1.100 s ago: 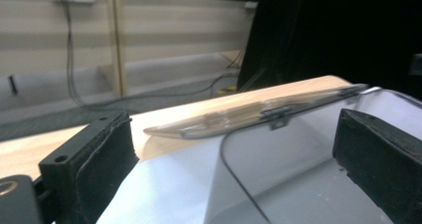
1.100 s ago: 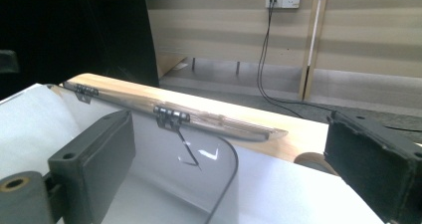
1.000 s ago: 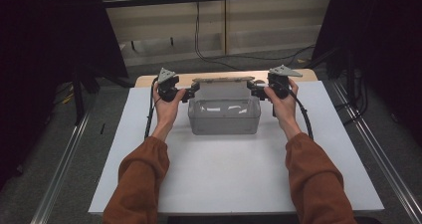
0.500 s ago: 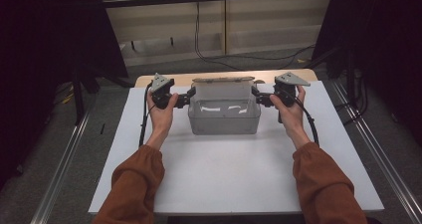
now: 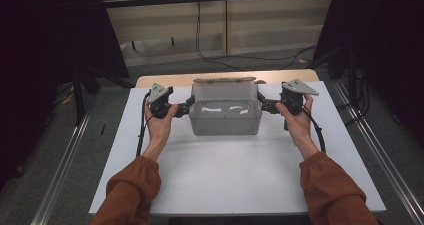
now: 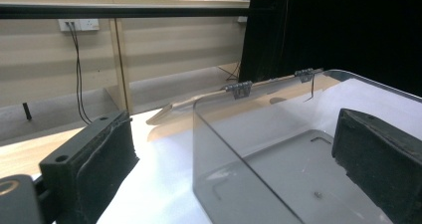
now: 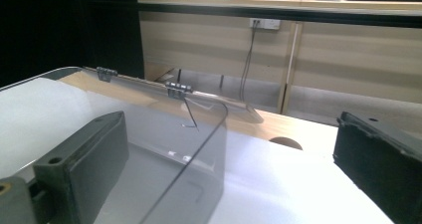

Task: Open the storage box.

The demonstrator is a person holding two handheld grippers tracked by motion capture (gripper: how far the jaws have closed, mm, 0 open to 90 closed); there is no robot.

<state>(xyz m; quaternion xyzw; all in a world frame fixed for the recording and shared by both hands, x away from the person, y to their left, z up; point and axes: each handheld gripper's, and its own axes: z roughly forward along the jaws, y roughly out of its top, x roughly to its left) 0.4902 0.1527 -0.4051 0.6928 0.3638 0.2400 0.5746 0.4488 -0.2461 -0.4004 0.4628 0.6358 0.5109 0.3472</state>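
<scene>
A clear plastic box (image 5: 226, 120) stands on the white table top (image 5: 225, 185), its hinged lid (image 5: 223, 79) folded back behind it. My left gripper (image 5: 189, 106) is at the box's left end and is open. In the left gripper view (image 6: 234, 149) one jaw stands outside the end wall and the other inside the box (image 6: 278, 134). My right gripper (image 5: 261, 105) is open at the right end. In the right gripper view (image 7: 231, 159) its jaws likewise straddle the wall of the box (image 7: 149, 134), with wide gaps on both sides. The box looks empty.
A wooden table edge (image 5: 165, 79) shows behind the white top. Beyond it are a pale wall with a socket and hanging cables (image 5: 199, 30). Metal rails (image 5: 65, 160) run along the floor on both sides. Dark curtains stand left and right.
Both hands have shifted slightly outward and toward the person, so the grippers sit a little farther from the box ends. The box has stayed in place.
</scene>
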